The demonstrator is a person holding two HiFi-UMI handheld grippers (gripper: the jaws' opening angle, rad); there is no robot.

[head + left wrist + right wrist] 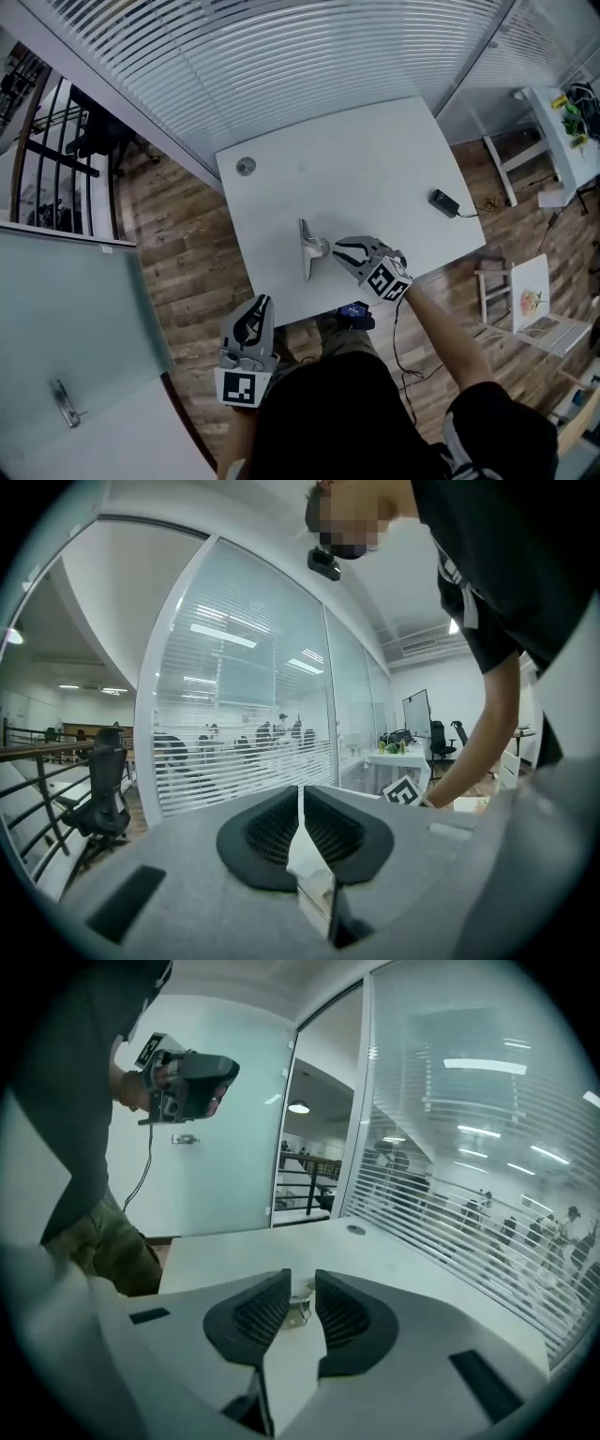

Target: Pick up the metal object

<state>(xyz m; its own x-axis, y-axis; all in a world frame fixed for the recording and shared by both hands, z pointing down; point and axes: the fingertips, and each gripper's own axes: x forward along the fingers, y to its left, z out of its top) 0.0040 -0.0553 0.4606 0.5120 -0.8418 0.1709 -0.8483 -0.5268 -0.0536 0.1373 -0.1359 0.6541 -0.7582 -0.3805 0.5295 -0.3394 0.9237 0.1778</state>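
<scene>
On the tabletop [375, 159], the metal object [307, 249] lies just beyond the slightly parted fingers of the right gripper [339, 253], which should straddle it squarely before clamping. The fingers of the left gripper [251, 323] meet.

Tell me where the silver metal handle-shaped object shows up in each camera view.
Head view: silver metal object at centre, lying on the white table.
Left gripper view: not in it.
Right gripper view: same object low centre, beyond the jaws' gap.
Shared landmark: slatted glass partition.
</scene>
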